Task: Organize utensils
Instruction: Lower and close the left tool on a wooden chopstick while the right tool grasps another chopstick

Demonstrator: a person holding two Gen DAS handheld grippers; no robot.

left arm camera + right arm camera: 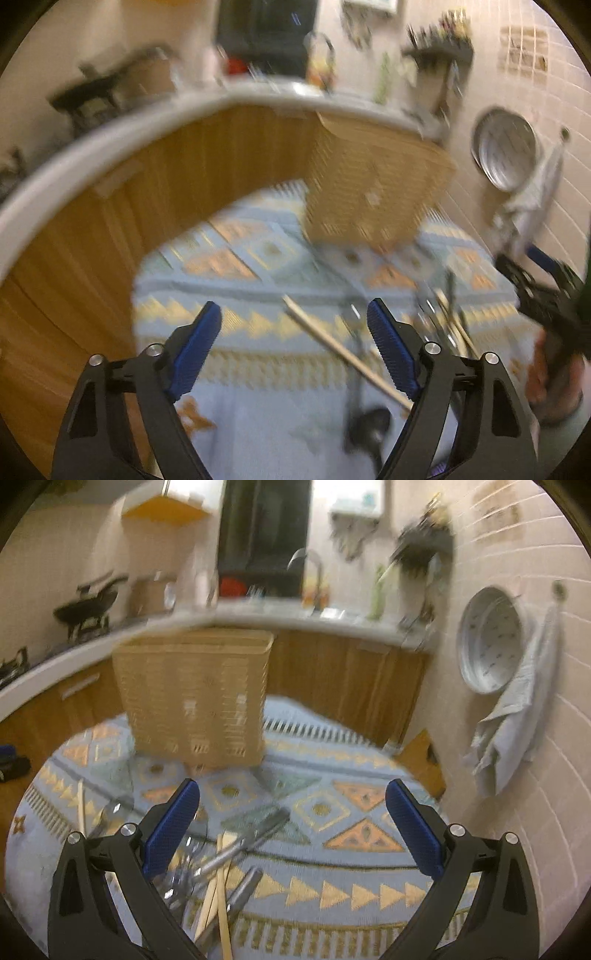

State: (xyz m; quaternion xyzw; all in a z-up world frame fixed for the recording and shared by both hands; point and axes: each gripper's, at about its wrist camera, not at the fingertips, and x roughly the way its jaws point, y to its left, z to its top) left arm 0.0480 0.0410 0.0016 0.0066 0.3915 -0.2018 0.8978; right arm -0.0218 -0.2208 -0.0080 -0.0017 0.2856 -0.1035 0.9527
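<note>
A kitchen, with a patterned cloth over the tabletop (332, 849). The left tongs (295, 332) stood open and empty above a wooden chopstick (343, 354); the right tongs (291, 812) gaped wide, empty, over the utensil pile (218, 871) at near left. A woven basket (195, 698) stood beyond. Tangled pieces could drag neighbours if gripped. Blur hid which utensils lay there.

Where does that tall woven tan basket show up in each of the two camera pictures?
Left wrist view: the tall woven tan basket stands right of centre, upper half, tilted by the lens.
Right wrist view: the basket stands left of centre.
Shared landmark: the round grey colander hanging on the tiled wall, right.
</note>
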